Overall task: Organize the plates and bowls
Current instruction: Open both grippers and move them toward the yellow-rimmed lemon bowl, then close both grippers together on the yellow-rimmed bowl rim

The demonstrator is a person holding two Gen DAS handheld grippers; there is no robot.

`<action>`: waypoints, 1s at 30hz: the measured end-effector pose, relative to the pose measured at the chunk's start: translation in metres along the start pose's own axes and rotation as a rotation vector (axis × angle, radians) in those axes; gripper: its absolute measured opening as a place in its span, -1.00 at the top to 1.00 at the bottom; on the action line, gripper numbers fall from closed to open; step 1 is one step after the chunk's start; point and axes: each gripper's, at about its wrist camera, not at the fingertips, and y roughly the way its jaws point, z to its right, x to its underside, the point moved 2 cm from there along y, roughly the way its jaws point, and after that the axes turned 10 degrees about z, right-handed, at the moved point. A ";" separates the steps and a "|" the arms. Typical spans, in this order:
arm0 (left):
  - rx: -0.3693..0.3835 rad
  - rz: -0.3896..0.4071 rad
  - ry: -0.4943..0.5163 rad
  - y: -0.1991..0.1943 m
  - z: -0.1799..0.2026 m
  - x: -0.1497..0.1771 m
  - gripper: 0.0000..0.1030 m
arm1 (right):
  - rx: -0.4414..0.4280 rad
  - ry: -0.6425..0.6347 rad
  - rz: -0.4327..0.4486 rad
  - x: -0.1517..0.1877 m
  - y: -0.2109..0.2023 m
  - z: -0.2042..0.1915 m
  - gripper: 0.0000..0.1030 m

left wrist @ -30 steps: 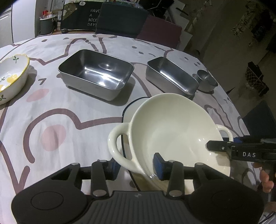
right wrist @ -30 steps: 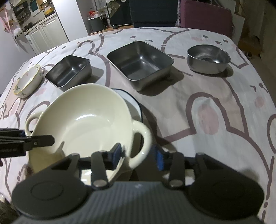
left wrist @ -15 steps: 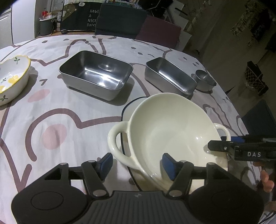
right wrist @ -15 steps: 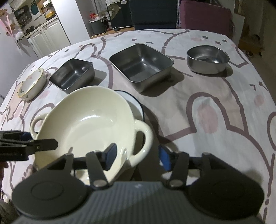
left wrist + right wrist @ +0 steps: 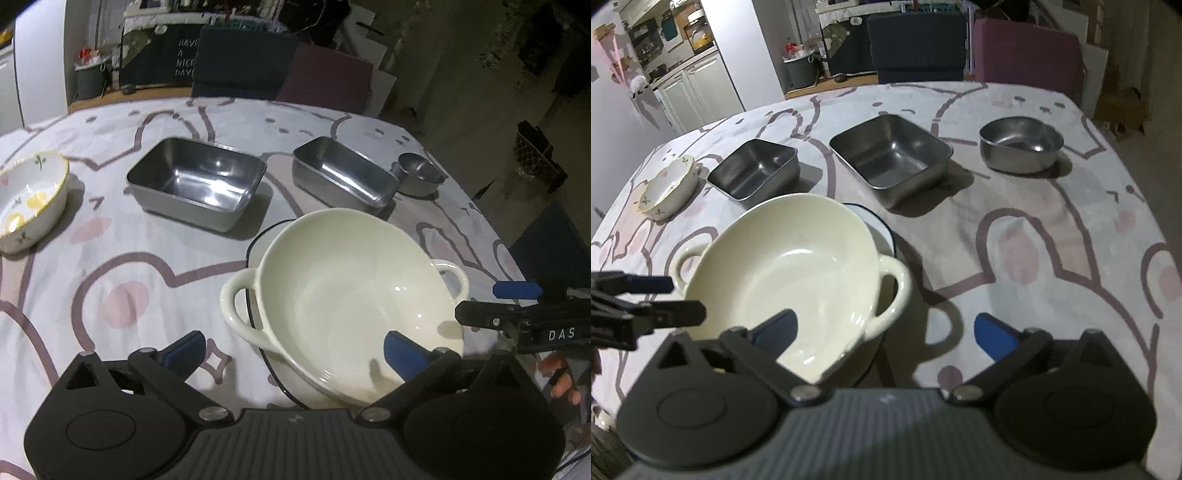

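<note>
With both jaws opening and nothing pinched, draw your left gripper [image 5: 293, 349] and right gripper [image 5: 886, 332] straight off the cream bowl [image 5: 354, 295], leaving it seated on the blue-rimmed plate [image 5: 258, 240].

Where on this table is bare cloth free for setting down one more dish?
Free: the cloth right of the cream two-handled bowl, below the round steel bowl; also the cloth between the floral bowl and the cream bowl. Crowded: the far row of steel containers.

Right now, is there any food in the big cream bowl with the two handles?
No, the cream bowl is empty, showing only its bare glossy inside.
</note>
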 end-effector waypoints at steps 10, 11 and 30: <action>-0.006 0.076 0.019 -0.040 0.000 -0.015 -1.00 | 0.001 -0.020 0.136 -0.010 -0.044 -0.008 -0.99; -0.009 0.086 0.019 -0.044 -0.001 -0.017 -1.00 | 0.001 -0.025 0.154 -0.012 -0.048 -0.010 -0.99; -0.180 0.332 -0.062 -0.129 -0.077 -0.065 -1.00 | -0.179 -0.122 0.369 -0.081 -0.074 -0.106 -0.99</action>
